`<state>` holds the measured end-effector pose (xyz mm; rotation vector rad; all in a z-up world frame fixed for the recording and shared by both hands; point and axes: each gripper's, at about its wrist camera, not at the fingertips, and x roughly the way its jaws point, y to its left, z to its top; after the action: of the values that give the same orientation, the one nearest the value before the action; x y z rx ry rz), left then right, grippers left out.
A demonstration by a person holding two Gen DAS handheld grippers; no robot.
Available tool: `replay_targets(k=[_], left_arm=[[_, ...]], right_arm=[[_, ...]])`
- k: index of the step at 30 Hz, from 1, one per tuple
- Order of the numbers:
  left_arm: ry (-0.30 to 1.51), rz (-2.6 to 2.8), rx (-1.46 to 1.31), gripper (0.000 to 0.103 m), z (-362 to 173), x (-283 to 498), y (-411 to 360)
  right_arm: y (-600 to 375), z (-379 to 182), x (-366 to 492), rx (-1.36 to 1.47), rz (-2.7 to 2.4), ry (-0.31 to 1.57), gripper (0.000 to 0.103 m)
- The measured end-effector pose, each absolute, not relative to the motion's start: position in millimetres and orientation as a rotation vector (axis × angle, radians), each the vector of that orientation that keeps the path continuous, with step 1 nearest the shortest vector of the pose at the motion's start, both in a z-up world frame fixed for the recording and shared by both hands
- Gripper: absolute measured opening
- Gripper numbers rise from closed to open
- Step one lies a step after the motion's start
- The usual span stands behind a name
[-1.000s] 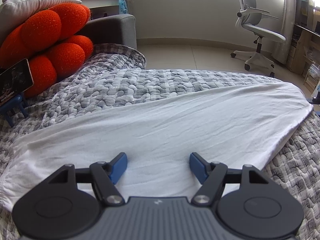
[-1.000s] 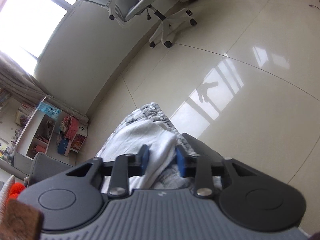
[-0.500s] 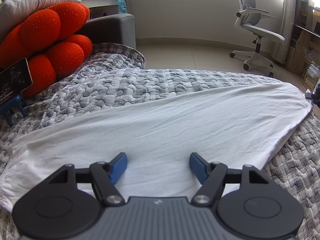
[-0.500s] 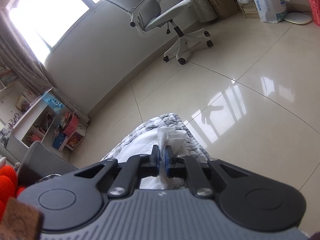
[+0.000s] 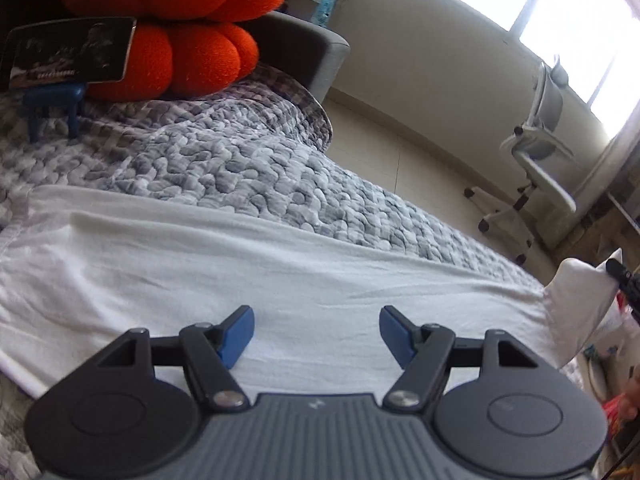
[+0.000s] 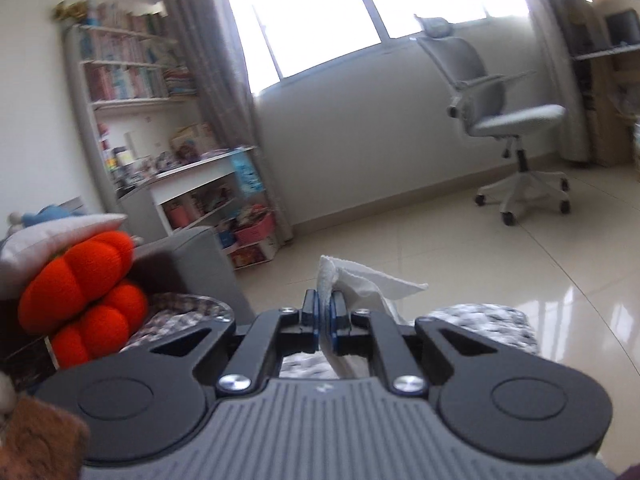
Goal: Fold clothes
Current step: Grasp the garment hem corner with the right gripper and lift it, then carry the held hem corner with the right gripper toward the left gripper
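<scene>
Daylight poured through tall windows [image 6: 320,20] onto a glossy beige tiled floor [image 6: 500,272], where a grey office chair [image 6: 508,120] stood near cream walls [image 6: 360,140] and crowded bookshelves [image 6: 124,68]

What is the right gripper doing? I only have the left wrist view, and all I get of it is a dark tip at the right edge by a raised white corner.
Observer: The right gripper is shut on the corner of the white garment; cloth sticks out above and below its blue pads.
Operator: Is that corner off the bed?
Observer: Yes. In the right wrist view the pinched cloth stands above the grey quilt, with floor behind it.
Operator: Anything in the way ahead of it?
Observer: Only open floor up to the office chair near the window.
Operator: My left gripper is open over the garment, holding nothing.
</scene>
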<state>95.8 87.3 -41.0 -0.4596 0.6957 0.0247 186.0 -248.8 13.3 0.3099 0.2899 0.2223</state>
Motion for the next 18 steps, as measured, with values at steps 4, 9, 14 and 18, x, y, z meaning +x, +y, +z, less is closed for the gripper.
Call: replay_targets(k=[4, 9, 14, 18], left_arm=[[0.653, 0.043, -0.599, 0.071, -41.1, 88.9, 107.9], [0.626, 0.084, -0.758, 0.071, -46.7, 80.5, 136.4], [0.640, 0.052, -0.821, 0.071, -50.8, 79.9, 143.1], [0.656, 0.021, -0.826, 0.071, -52.5, 81.3, 142.9]], right_arm=[[-173.2, 20.5, 168.4, 0.106, 0.449, 0.299, 0.008], [-74.5, -12.4, 128.8, -0.251, 0.674, 0.338, 0.008], [-49.2, -39.4, 118.6, -0.358, 0.735, 0.421, 0.009], [-50.1, -41.5, 123.1, -0.368, 0.741, 0.464, 0.012]])
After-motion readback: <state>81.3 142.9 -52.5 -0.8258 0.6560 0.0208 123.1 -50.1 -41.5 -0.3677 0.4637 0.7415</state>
